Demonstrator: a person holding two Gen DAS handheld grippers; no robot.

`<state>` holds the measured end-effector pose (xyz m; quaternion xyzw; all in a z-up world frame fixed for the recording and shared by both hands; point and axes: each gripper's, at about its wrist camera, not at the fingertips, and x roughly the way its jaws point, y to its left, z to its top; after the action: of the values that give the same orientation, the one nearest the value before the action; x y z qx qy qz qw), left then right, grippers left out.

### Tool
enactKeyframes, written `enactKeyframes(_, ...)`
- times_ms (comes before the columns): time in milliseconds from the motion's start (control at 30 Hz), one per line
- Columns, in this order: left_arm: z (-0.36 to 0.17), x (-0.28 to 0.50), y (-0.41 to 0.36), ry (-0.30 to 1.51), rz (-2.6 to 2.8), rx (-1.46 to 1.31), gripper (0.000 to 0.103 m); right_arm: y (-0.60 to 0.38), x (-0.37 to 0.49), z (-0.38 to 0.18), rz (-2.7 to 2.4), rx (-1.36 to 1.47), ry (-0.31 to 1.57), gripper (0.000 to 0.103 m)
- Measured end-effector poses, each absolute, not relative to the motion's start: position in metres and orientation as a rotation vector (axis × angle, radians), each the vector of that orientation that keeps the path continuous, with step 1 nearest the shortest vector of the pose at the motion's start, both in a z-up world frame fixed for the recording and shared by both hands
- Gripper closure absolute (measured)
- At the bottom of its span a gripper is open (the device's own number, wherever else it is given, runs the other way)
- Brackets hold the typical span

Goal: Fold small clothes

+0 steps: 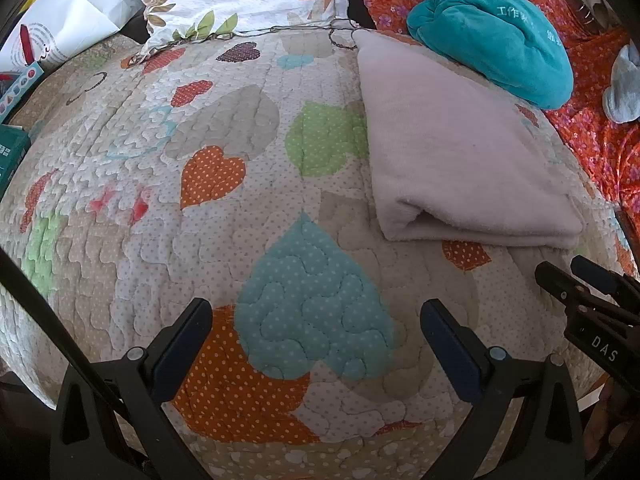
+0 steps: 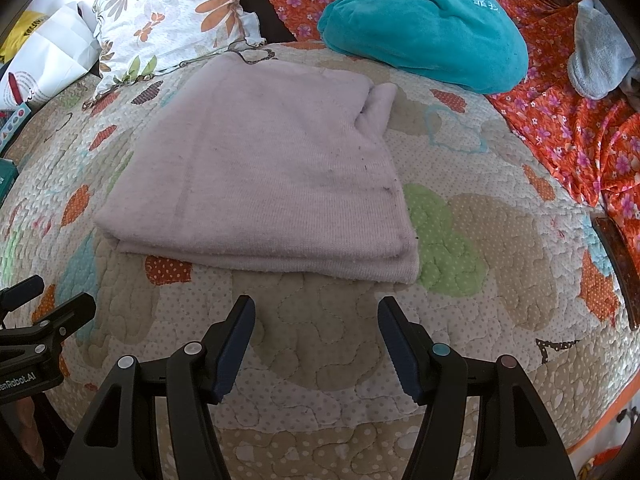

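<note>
Both grippers hover with their fingers spread apart and nothing between them: the left gripper (image 1: 316, 340) sits over a teal heart on the quilted heart-pattern bedspread (image 1: 224, 128), and the right gripper (image 2: 316, 340) sits over a beige patch of the same spread, just short of the cloth. In the right wrist view the left gripper's tips poke in at 9 o'clock; in the left wrist view the right gripper's tips show at 4 o'clock. Straight ahead of the right fingers, toward 12 o'clock, lies the pale pink garment (image 2: 260, 172), folded flat into a rough rectangle with its doubled edge facing the camera and a small flap sticking out at its far right corner. From the left wrist it lies at 1 o'clock (image 1: 460, 148). Beyond it at 1 o'clock rests a teal plush bundle (image 2: 424, 24) on an orange flowered sheet (image 2: 560, 128), with a grey sock-like item (image 2: 596, 56) at 2 o'clock. A floral pillow (image 2: 172, 12) sits at 11 o'clock, beside white paper bags (image 2: 52, 56)
</note>
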<state>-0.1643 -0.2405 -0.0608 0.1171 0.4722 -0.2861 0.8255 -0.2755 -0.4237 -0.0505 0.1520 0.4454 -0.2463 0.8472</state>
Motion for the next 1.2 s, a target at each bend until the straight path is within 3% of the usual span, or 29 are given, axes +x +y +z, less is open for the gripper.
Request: enactKeyframes(1200,-0.0652,-0.1626,-0.2383,1.021,-0.604,0.247,0.0,-0.4178,-0.2737,-0.0497,-0.52,0.313,0.941,0.033)
